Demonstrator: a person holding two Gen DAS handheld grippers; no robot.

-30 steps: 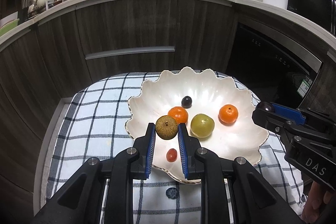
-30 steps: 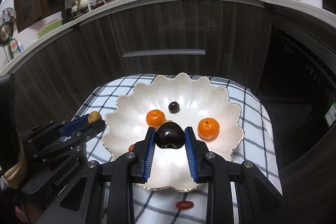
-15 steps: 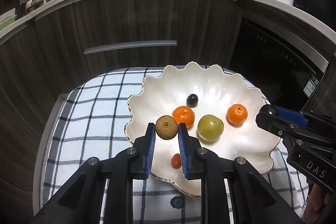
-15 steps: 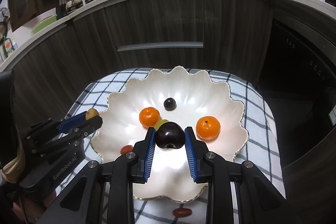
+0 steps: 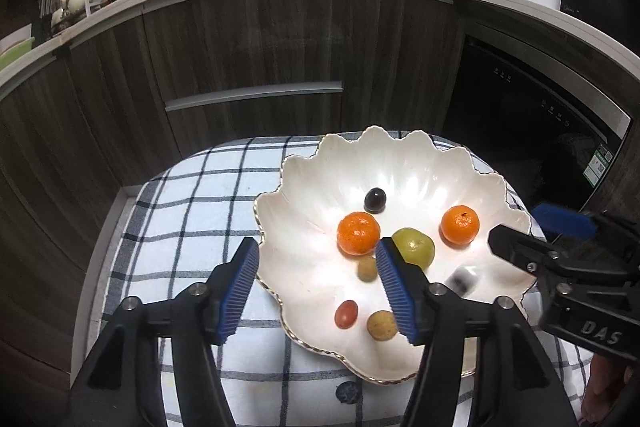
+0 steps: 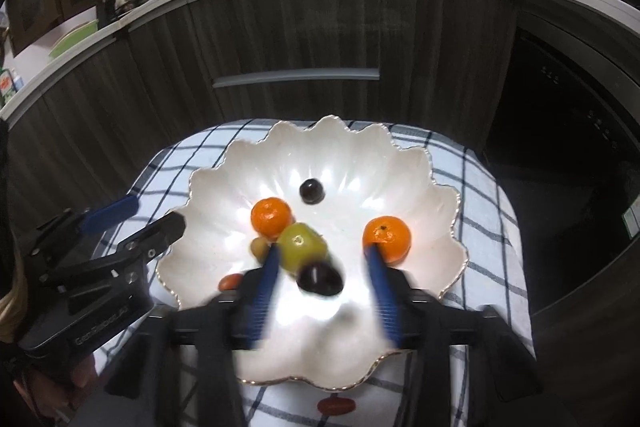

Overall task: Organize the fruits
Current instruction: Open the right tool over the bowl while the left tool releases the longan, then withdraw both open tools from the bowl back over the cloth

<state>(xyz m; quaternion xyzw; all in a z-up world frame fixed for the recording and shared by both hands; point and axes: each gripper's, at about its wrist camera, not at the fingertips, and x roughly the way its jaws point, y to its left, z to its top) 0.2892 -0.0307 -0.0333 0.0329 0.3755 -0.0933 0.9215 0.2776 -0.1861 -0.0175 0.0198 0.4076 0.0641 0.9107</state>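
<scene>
— What is held by the two grippers?

— Nothing. The left gripper (image 5: 316,283) has just been opened about halfway, and no fruit is pressed by its pads. The right gripper (image 6: 324,267) has just been opened likewise; a dark plum (image 6: 320,278) (blurred) is seen loose between its fingers.

— Where is the fruit?

— In the scalloped white bowl (image 5: 400,155) set on a checked cloth (image 5: 192,195): two oranges (image 5: 358,233), a green fruit (image 5: 416,247), a small brown fruit (image 5: 382,325) and a red tomato (image 5: 346,314).
</scene>
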